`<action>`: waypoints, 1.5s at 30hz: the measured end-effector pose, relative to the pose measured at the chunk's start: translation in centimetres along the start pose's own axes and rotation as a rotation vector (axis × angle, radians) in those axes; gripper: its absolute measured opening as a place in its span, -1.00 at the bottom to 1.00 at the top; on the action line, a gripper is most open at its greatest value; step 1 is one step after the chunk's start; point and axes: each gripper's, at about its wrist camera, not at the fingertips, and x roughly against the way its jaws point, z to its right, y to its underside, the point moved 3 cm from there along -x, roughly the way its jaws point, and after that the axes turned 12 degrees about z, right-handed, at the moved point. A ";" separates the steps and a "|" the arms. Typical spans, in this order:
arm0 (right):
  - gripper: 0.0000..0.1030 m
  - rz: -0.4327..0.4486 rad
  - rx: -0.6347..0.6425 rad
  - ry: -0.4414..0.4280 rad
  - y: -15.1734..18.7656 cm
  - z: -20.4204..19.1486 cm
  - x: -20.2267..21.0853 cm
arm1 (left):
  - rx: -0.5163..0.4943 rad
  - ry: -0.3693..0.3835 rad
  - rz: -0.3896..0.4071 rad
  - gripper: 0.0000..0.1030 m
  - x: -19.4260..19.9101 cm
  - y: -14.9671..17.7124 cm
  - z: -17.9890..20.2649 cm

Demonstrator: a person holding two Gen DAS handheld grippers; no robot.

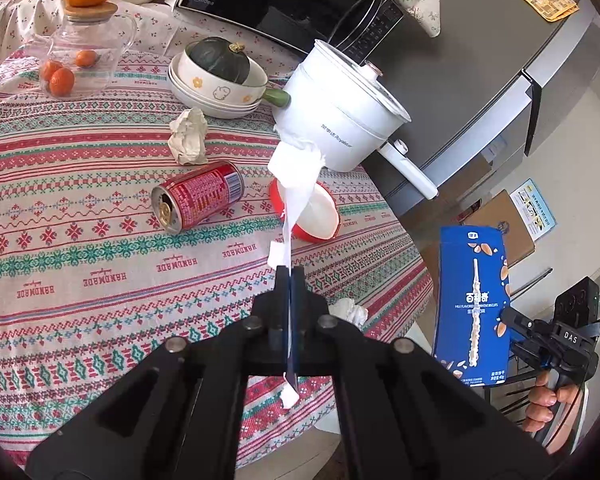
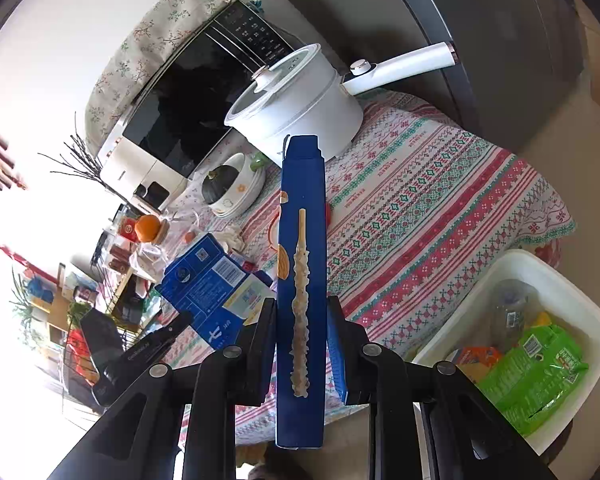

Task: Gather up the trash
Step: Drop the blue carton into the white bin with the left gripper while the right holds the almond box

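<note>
— White tissue [image 1: 294, 184], a long twisted strip of it, is pinched in the left gripper [image 1: 290, 280]; the two jaws are pressed together on its lower end, and the strip runs up from them in front of the white pot [image 1: 340, 120].

— And the right gripper [image 2: 300, 320]?

— Clamped on a blue biscuit box [image 2: 300, 280]. Its jaws press on the box's two broad faces, and the box stands upright between them, narrow side to the camera. In the left view the box is off the edge of the table, well to the right of the pot.

— What trash is on the tablecloth [image 1: 80, 240]?

— A red can [image 1: 200, 200] lies on its side, left of the pot and below it in the picture. A crumpled paper ball [image 1: 188, 136] sits just above the can, between it and the stacked bowls [image 1: 216, 84]. A red and white lid [image 1: 316, 216] lies just below the pot, behind the tissue strip. A smaller white wad [image 1: 350, 308] rests near the table edge.

— Where is the bin?

— A white tub [image 2: 580, 300] stands beside the table, on the far side from the pot's body, with a green packet [image 2: 536, 364] inside.
</note>
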 end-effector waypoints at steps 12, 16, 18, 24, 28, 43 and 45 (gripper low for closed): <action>-0.53 0.030 0.027 0.034 0.8 1.0 2.5 | -0.067 0.065 0.018 -0.99 3.4 0.6 2.3; -0.53 0.038 0.036 0.061 0.9 2.0 3.2 | -0.071 0.093 0.025 -0.99 4.2 0.6 3.0; -0.53 0.040 0.041 0.079 0.9 2.6 3.6 | -0.077 0.120 0.028 -0.99 4.7 0.8 3.8; -0.53 0.051 0.050 0.150 1.1 5.1 4.9 | -0.113 0.227 0.005 -0.99 4.7 1.9 8.0; -0.53 0.053 0.049 0.202 1.5 7.2 5.9 | -0.146 0.283 -0.048 -0.99 3.2 3.7 11.3; -0.53 0.045 -0.028 0.368 2.8 15.9 9.6 | -0.287 0.337 -0.267 -0.99 -5.3 12.9 20.5; -0.53 0.041 -0.029 0.376 2.9 16.4 9.8 | -0.305 0.323 -0.278 -0.99 -6.1 13.6 20.7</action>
